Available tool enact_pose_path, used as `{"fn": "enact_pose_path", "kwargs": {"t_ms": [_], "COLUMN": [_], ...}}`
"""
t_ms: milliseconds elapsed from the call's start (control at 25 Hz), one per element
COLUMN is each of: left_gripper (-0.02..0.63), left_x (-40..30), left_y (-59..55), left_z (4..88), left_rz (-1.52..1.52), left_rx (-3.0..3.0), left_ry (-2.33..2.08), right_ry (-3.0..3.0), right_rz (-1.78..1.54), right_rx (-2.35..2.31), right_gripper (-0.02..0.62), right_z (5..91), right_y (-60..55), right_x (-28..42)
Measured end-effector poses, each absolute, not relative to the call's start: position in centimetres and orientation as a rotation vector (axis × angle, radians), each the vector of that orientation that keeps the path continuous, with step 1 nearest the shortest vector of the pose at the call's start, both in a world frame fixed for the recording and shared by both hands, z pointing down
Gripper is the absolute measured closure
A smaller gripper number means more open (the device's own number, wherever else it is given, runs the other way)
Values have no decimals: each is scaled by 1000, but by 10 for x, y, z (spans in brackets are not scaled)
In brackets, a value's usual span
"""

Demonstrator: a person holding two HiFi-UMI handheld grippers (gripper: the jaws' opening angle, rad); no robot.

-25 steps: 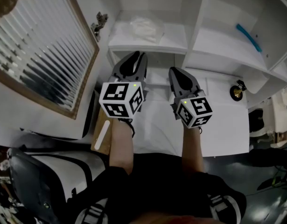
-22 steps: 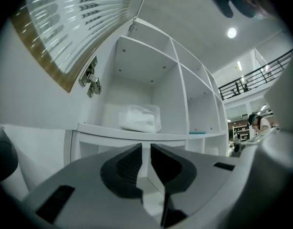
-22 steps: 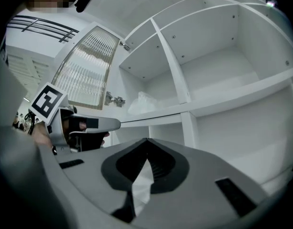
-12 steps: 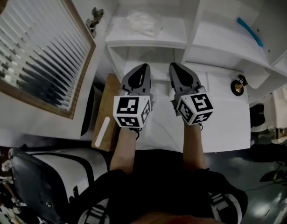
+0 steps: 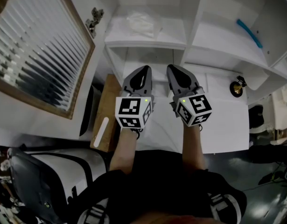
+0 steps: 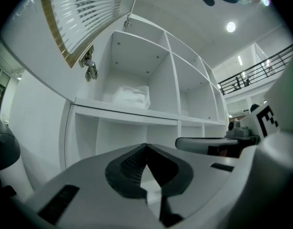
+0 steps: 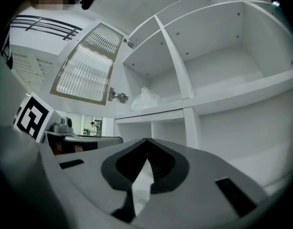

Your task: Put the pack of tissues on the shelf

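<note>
The pack of tissues (image 5: 140, 22), white and crinkly, lies on the shelf (image 5: 148, 42) in the upper left compartment of a white shelf unit. It also shows in the left gripper view as the tissues (image 6: 132, 95) and in the right gripper view as the tissues (image 7: 147, 98). My left gripper (image 5: 143, 69) and right gripper (image 5: 172, 68) hang side by side below that shelf, well short of the pack. Both point toward the unit. The left gripper (image 6: 146, 146) is shut on nothing, and so is the right gripper (image 7: 147, 140).
An open cabinet door (image 5: 37, 50) with a ribbed pane in a gold frame swings out at the left, with its hinge (image 5: 93, 17) by the shelf. A blue stick (image 5: 248, 32) lies in a right compartment. A small black and gold object (image 5: 236, 88) sits lower right. A wooden board (image 5: 105, 118) stands at the left.
My left gripper has drawn back and a little right, level with the right one. Both stay shut and empty. The tissues have not moved on the shelf.
</note>
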State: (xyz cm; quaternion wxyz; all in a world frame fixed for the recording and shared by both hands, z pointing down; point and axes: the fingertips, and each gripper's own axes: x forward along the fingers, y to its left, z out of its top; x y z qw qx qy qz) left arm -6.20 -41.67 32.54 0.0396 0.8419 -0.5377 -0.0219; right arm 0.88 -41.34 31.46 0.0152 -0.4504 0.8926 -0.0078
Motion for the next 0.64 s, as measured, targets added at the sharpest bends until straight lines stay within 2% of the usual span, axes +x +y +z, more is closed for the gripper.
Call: {"fn": "enact_pose_path", "kwargs": {"t_ms": [640], "left_gripper": [595], "left_x": [-66], "left_y": [-415], "left_z": [337], "left_rz": [-21], "left_rx": [2560], "left_ry": [-1629], "right_ry": [2789], "right_rz": [-12], "right_rx": [-1401], "right_gripper": [577], "right_z": [316], "right_y": [-412], "right_x": [3]}}
